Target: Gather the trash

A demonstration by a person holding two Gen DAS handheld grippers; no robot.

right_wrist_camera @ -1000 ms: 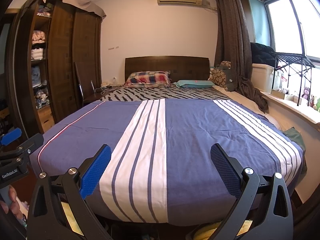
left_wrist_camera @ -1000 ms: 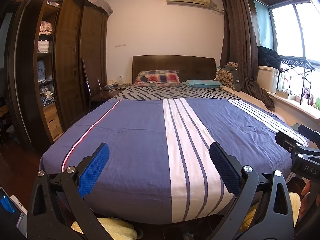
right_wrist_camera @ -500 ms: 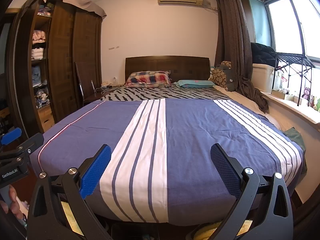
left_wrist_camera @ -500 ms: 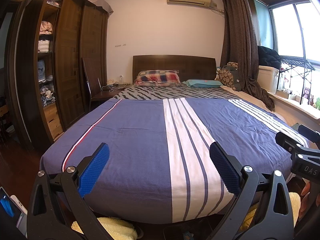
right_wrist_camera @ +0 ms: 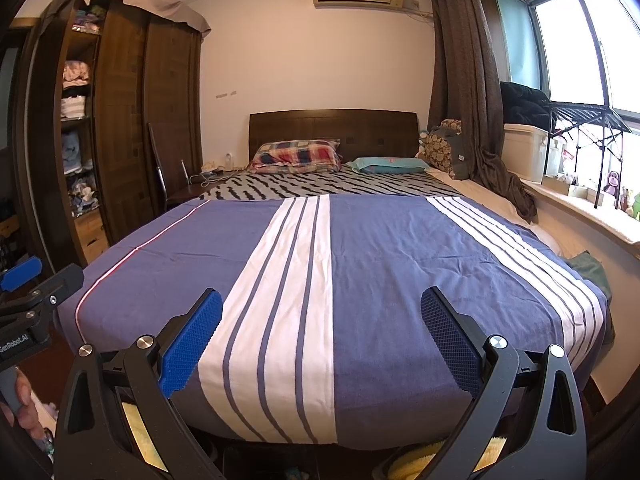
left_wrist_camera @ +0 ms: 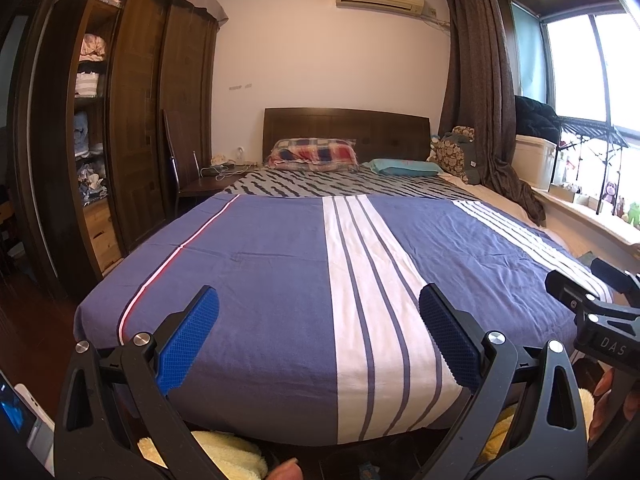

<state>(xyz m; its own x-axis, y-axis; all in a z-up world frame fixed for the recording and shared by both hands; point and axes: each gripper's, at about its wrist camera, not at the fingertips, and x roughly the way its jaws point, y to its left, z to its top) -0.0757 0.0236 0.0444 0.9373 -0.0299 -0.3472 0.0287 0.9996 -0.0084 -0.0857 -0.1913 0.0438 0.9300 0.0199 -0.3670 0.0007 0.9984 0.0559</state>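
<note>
Both tools are held at the foot of the bed, pointing up its length toward the dark wooden headboard [left_wrist_camera: 346, 130]. The left tool [left_wrist_camera: 318, 334] has its blue-padded fingers spread wide with nothing between them, and the right tool [right_wrist_camera: 322, 334] is just the same, wide apart and holding nothing. Straight ahead of both lies the blue bedspread with white stripes [right_wrist_camera: 380, 256], smooth and flat. Beyond it, a red and blue plaid pillow [left_wrist_camera: 314, 154] and a teal pillow [left_wrist_camera: 404, 167] rest against the headboard. Left of the left tool stands a tall dark wooden wardrobe [left_wrist_camera: 132, 120] with folded clothes on its open shelves. Right of the right tool, a brown curtain [right_wrist_camera: 464, 76] hangs beside the bright window. I can pick out no trash from either view.
</note>
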